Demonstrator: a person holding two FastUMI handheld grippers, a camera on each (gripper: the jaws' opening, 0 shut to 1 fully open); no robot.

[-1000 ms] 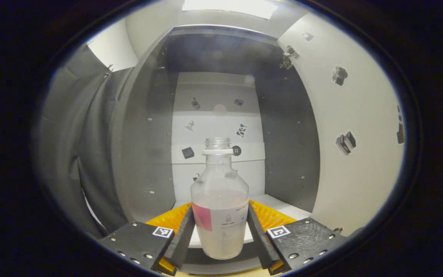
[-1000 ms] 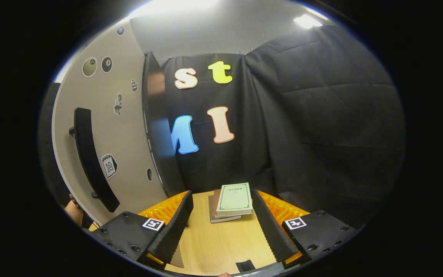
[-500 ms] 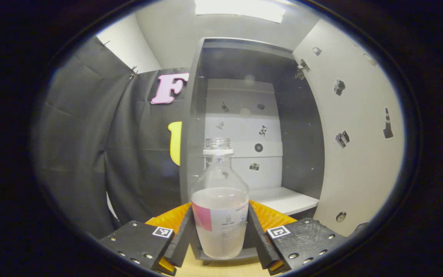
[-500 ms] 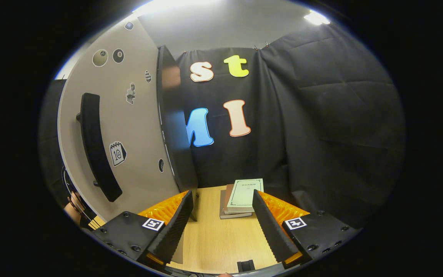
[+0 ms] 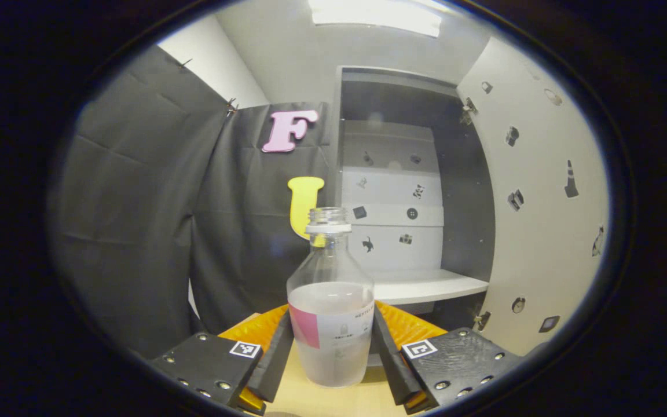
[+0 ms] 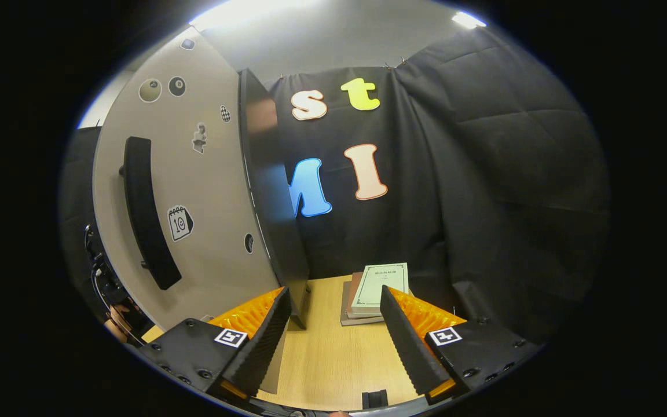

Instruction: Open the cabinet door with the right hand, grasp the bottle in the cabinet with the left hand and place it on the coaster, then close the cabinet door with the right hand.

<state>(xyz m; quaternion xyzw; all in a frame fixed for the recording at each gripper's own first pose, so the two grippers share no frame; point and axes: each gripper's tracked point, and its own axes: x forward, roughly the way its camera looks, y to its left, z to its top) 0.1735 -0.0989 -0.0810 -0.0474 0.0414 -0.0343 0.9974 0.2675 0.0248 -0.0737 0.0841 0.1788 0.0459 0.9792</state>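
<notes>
A clear uncapped bottle [image 5: 330, 313], partly full of cloudy liquid with a pink and white label, is held upright in my left gripper [image 5: 331, 353], which is shut on its lower body in front of and outside the cabinet [image 5: 409, 191]. The cabinet stands open behind it, with a white shelf [image 5: 426, 285] inside and its pale door [image 5: 542, 202] swung out to the right. In the right gripper view, my right gripper [image 6: 333, 341] is open over the wooden table, holding nothing. The door's outer face [image 6: 194, 191] with its long dark handle [image 6: 143, 211] stands just to its left.
A stack of books [image 6: 377, 286] lies on the wooden table [image 6: 333, 370] ahead of the right gripper. Black cloth walls close in the booth on both sides. A hand [image 6: 114, 327] shows at the lower left edge of the right gripper view.
My left gripper has drawn the bottle out of the cabinet and back to the left, so the cabinet now sits farther off. The right gripper has shifted slightly and stays open.
</notes>
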